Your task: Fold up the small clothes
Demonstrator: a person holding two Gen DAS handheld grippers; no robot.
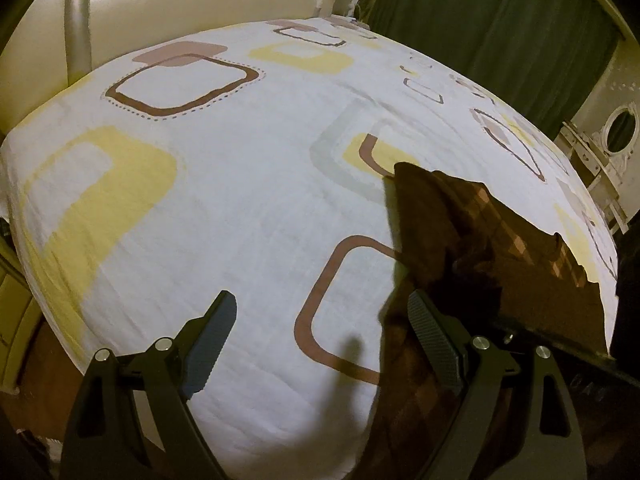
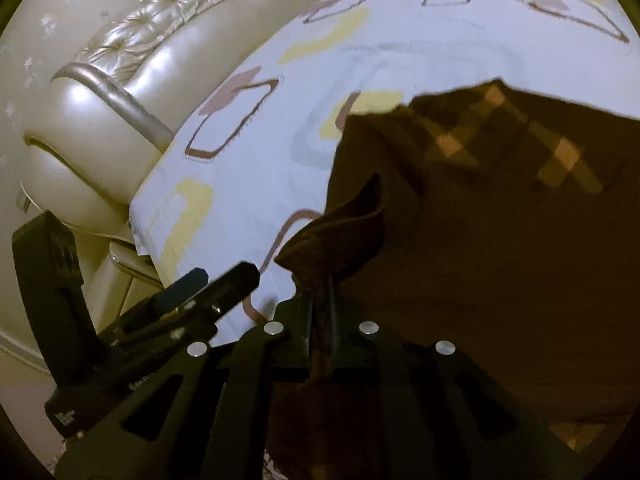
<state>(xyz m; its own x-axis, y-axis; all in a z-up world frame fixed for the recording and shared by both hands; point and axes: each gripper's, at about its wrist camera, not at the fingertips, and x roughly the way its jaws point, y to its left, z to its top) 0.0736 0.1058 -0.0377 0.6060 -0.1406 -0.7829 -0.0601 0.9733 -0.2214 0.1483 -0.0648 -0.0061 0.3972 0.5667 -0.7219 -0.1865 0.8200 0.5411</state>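
Note:
A dark brown garment (image 1: 480, 240) with a tan check pattern lies spread over the right side of a white bed sheet (image 1: 240, 208) printed with brown and yellow squares. My left gripper (image 1: 320, 300) stands wide open low over the sheet; its right finger (image 1: 432, 332) overlaps the garment's left edge and nothing is between the pads. In the right wrist view the garment (image 2: 500, 208) fills the right half. My right gripper (image 2: 320, 304) is pinched on a bunched fold of its left edge. The left gripper (image 2: 224, 276) shows just to its left.
A cream padded headboard (image 1: 160, 8) with a silver trim runs along the far left of the bed (image 2: 132, 80). A dark green curtain (image 1: 500, 32) hangs behind. White furniture with a round opening (image 1: 618, 132) stands at the right. The sheet's left half is bare fabric.

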